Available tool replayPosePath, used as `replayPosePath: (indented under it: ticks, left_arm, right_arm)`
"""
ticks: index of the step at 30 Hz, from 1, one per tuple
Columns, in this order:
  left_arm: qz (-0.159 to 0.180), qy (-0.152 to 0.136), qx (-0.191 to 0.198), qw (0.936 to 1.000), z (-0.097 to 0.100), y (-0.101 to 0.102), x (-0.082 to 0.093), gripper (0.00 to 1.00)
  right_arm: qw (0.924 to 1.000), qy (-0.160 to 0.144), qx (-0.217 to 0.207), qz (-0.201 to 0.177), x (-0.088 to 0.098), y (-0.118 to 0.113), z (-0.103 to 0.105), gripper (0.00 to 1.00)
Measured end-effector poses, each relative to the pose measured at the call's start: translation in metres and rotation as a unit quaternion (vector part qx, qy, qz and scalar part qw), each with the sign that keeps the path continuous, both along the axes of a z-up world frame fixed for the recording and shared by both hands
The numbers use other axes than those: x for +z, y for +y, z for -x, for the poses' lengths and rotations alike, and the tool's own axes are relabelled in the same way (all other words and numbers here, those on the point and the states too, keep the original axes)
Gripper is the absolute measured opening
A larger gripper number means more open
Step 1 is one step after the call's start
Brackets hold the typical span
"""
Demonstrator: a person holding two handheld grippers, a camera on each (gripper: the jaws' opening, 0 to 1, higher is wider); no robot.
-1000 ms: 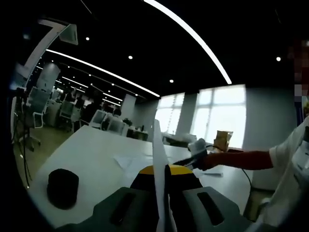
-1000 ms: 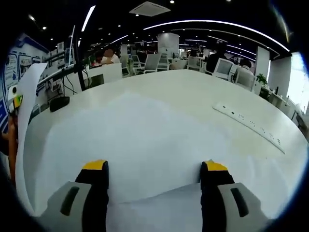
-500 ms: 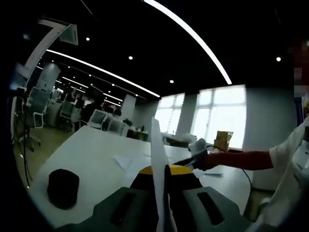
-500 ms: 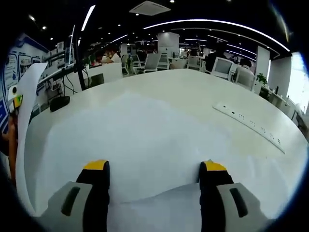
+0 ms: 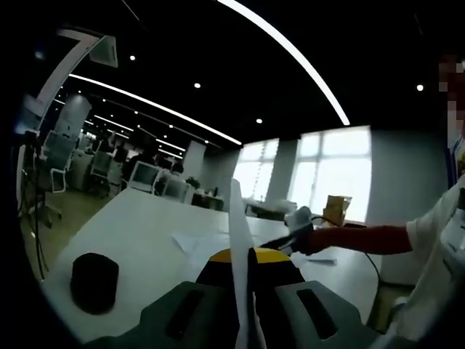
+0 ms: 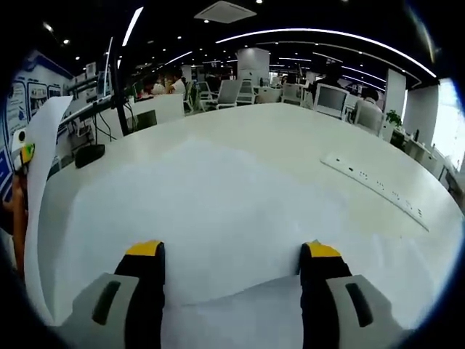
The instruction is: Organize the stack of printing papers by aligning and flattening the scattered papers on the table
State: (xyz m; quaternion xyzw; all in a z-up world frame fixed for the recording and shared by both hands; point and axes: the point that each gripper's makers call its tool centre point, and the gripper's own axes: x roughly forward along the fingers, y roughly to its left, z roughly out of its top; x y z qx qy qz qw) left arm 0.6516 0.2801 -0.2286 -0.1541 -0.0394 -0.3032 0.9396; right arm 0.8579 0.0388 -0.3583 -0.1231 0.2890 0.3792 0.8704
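Note:
In the left gripper view my left gripper is shut on a white sheet of paper, held upright and seen edge-on between the yellow tips. More loose papers lie on the white table beyond. My right gripper enters from the right, on a red-sleeved arm. In the right gripper view my right gripper stands open over the flat stack of papers, which spreads across the table. The held sheet stands curled at the left edge.
A black round object sits on the table near the left gripper, also visible as a dark shape at the left. A white power strip lies at the right. Office chairs and monitors stand past the far edge.

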Motion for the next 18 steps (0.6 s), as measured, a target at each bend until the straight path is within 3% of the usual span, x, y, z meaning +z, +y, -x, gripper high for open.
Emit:
replayPosePath:
  ticks: [18]
  left_arm:
    - [0.001, 0.000, 0.002, 1.0000, -0.0001, 0.0017, 0.0004, 0.06]
  right_arm:
    - [1.0000, 0.003, 0.002, 0.004, 0.0007, 0.0020, 0.0010, 0.67]
